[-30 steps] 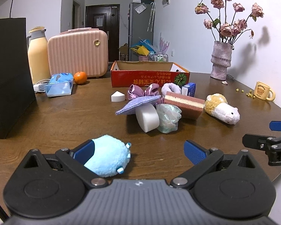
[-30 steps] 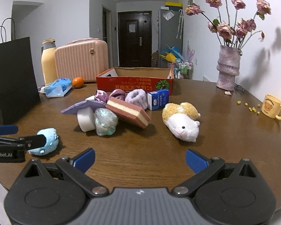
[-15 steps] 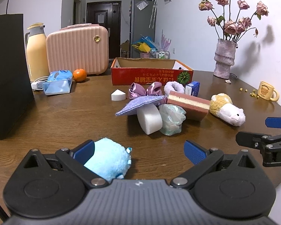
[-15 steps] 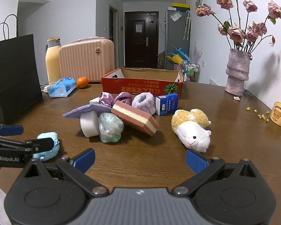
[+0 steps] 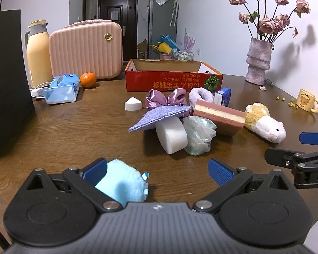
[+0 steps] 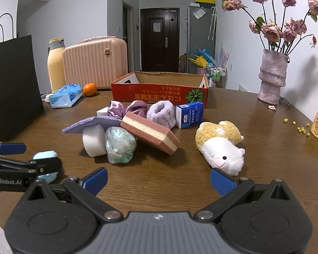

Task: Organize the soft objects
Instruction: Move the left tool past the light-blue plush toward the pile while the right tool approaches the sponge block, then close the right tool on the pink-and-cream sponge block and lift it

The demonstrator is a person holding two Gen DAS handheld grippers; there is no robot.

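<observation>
Left gripper [image 5: 156,172] spread wide, fluffy light-blue round plush toy [image 5: 122,183] against its left pad, resting on brown wooden table [image 5: 74,135]. Right gripper [image 6: 159,178] also spread, empty. Plush sits near side of white foam cylinder [image 5: 172,136].

The worktop [image 6: 233,190] is dark wood, pretty glossy with visible grain. The blue plush [image 5: 123,185] is fuzzy, the hamster plush [image 6: 221,146] looks woolly. The bow [image 5: 165,97] is shiny satin, the sponge [image 6: 150,131] looks matt and porous. The box [image 6: 159,94] is printed cardboard, the suitcase [image 5: 84,49] ribbed plastic.
</observation>
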